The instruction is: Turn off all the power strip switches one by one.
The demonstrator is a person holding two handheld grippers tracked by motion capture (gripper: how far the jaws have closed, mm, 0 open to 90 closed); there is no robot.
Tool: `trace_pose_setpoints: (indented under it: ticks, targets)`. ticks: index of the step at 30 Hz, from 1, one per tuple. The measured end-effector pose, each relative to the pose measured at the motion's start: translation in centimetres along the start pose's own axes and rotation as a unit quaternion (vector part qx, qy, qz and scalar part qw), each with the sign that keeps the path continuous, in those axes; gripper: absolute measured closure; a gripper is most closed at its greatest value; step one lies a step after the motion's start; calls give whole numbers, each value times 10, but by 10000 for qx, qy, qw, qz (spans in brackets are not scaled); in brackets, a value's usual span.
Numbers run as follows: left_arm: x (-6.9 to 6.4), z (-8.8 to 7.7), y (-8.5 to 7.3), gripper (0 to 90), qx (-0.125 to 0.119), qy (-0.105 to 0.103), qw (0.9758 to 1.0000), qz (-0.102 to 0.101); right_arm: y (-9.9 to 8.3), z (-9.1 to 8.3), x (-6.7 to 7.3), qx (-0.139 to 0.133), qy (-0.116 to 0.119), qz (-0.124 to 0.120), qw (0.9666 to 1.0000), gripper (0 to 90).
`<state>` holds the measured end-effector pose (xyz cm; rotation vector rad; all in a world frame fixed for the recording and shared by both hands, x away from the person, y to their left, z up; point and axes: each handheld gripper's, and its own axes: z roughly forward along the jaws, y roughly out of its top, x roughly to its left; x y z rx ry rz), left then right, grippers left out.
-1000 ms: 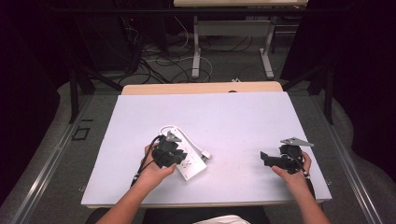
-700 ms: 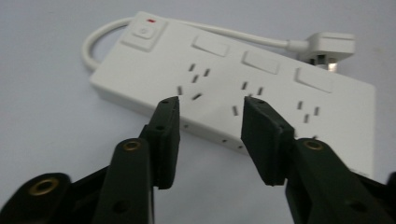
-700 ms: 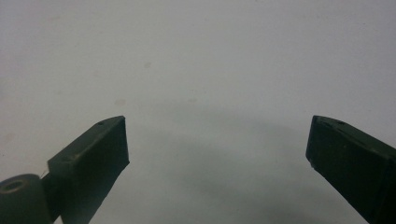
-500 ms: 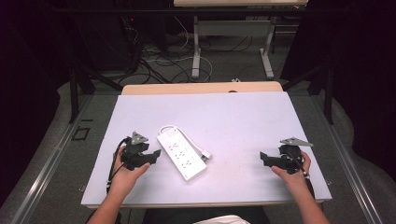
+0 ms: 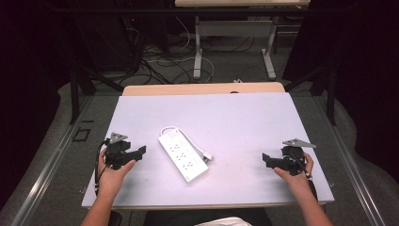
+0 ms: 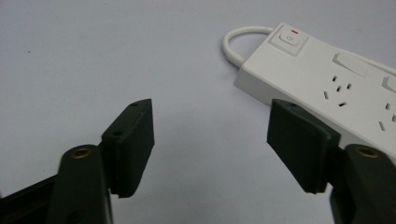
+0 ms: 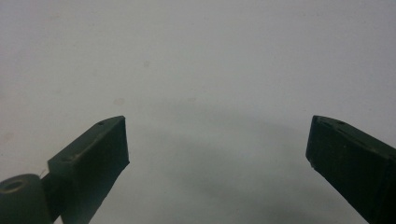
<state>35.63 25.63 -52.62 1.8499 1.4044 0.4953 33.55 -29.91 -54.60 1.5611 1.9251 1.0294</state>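
Observation:
A white power strip (image 5: 183,157) lies slanted on the white table (image 5: 226,117), with its short cord looped at the far end. My left gripper (image 5: 139,151) rests on the table a short way left of the strip, pointing toward it. Its jaws have just been opening and nothing is between them. In the left gripper view the left gripper (image 6: 210,112) stands open over bare table, and the strip (image 6: 327,74), with its switch end, lies beyond the right jaw. My right gripper (image 5: 266,160) rests open near the table's right front, also seen as the right gripper (image 7: 217,121) over bare surface.
A wooden table edge (image 5: 202,88) borders the far side of the white top. Beyond it are desk legs and tangled cables (image 5: 164,61) on the floor. The person's forearms come in from the front edge.
The left gripper has drawn back to the left, off the power strip it was on a second ago. The strip now lies free. The right gripper has stayed put.

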Motion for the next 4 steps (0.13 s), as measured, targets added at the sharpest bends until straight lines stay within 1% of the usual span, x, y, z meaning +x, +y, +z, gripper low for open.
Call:
trace_pose_setpoints:
  ticks: [1, 3, 4]
  targets:
    - [4, 0, -1, 166, 80, -1, 10000, -46, 0, 0, 0, 0, 1, 0, 10000, 52]
    - [8, 2, -3, 143, 22, 16, 9998, -189, 0, 0, 0, -4, -9, -7, 10000, 52]
    - [10, 2, -3, 122, 53, 23, 9998, -192, 0, 1, 0, -5, -2, -8, 10000, 52]
